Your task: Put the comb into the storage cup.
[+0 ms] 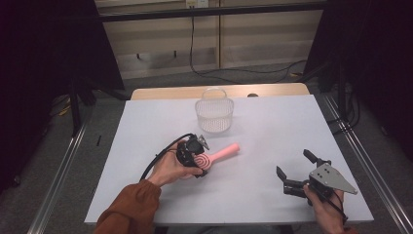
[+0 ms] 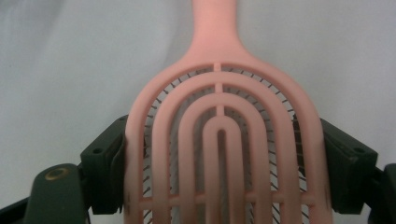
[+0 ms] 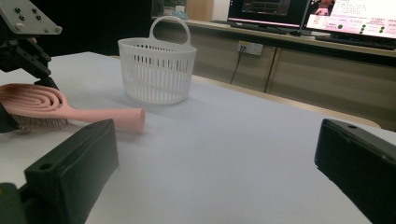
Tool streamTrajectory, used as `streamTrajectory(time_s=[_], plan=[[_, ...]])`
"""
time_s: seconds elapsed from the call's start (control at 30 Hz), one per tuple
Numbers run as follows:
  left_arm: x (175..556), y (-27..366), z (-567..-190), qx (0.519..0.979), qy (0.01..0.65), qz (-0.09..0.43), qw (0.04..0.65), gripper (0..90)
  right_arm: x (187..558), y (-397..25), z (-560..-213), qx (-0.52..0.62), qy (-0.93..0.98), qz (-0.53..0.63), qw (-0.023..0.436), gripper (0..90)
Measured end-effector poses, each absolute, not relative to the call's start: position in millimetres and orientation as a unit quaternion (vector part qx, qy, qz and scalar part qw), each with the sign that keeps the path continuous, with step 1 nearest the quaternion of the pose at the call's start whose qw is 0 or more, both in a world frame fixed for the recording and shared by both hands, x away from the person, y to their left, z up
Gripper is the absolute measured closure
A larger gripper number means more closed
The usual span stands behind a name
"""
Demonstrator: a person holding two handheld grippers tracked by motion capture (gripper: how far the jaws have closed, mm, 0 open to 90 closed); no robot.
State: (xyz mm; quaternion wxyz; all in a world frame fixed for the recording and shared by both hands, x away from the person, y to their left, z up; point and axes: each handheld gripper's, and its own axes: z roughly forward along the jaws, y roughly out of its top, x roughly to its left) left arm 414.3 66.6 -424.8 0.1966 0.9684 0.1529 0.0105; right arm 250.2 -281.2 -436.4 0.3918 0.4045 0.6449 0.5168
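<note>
High view: left gripper [image 1: 197, 158] sits near table centre-left, jaws clamped across the head of the pink hairbrush [image 1: 216, 156]; handle sticks out twd the right and away from the person, pointing roughly at the white slotted basket [image 1: 214, 116] at the far middle of the white table [image 1: 272, 131]. Basket well apart from brush. Right gripper [image 1: 292, 170] near front-right edge, jaws wide apart, nothing betw them.

Left gripper view: brush head [image 2: 219, 154] fills the gap, one jaw pressed on each side edge of the oval, bristles facing down. Head is an open ribbed frame w/ concentric arches; handle runs straight ahead.

Right gripper view: jaws spread, bare table betw them. Brush [image 3: 56, 109] at left, bristles down at or close to the table, can't tell if touching; left gripper [image 3: 23, 44] at its head. Basket [image 3: 158, 70] upright behind, loop handle up.

Handling, my read: light, stiff plastic, smooth so could slip or pivot. Hollow ribbed head may flex if squeezed hard. Grip on the head's side edges looks OK, but the long handle gives leverage, so it may swing. Solid handle neck would be a firmer spot. Not fragile.
</note>
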Motion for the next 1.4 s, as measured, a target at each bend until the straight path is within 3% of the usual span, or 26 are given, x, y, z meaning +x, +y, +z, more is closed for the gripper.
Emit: streamTrajectory(time_s=[0.8,1.4], plan=[[413,73,-415,0.957,0.182,0.043,0.221,19.5,250,-281,-437,0.405,0.646,0.516,0.391,0.0],[415,90,-402,0.937,0.202,0.039,0.281,19.5,250,-281,-436,0.405,0.645,0.517,0.391,0.0]])
